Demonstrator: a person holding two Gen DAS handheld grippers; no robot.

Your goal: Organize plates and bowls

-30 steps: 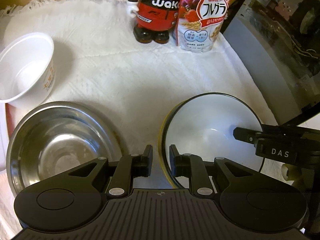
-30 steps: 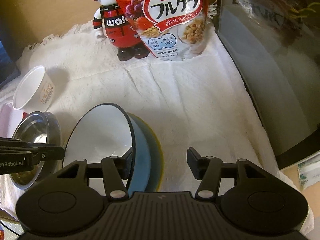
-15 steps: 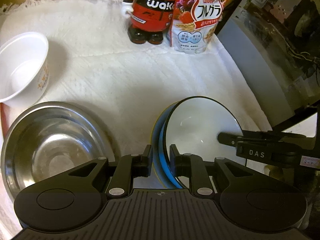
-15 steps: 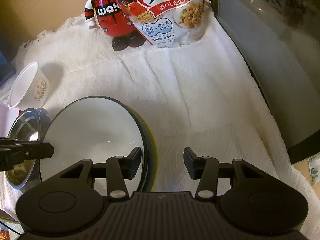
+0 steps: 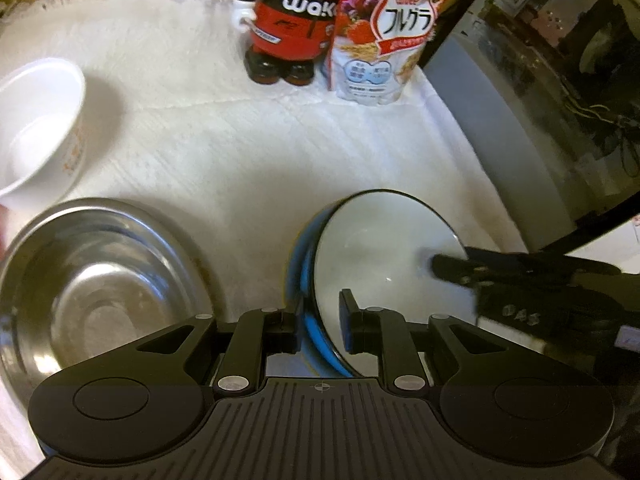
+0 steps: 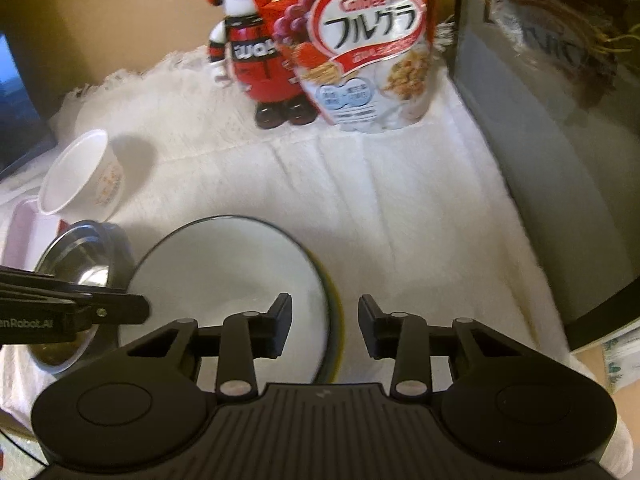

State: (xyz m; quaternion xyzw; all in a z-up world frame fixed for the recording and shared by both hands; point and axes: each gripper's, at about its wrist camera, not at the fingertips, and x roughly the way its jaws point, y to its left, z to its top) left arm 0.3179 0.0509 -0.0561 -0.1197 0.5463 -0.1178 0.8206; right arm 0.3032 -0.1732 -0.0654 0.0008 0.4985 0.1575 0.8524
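Note:
A blue bowl with a white inside [image 5: 380, 248] sits on a yellow plate [image 6: 335, 312] on the white cloth; it also shows in the right wrist view [image 6: 228, 276]. My left gripper [image 5: 318, 330] is shut on the bowl's near rim, one finger inside and one outside. My right gripper [image 6: 323, 326] is open and straddles the bowl's right rim and the plate edge without squeezing. A steel bowl [image 5: 92, 280] lies to the left, and a white paper bowl [image 5: 40, 132] stands tilted behind it.
A red toy figure [image 5: 288, 20] and a red cereal bag [image 6: 360, 48] stand at the back of the cloth [image 5: 240, 140]. A dark glass-fronted case [image 6: 560, 120] walls off the right side. A pink tray edge [image 6: 20, 232] lies at far left.
The bowl has shifted a little in both views and the right gripper has closed in along its right rim, still open. The left gripper keeps its hold on the rim.

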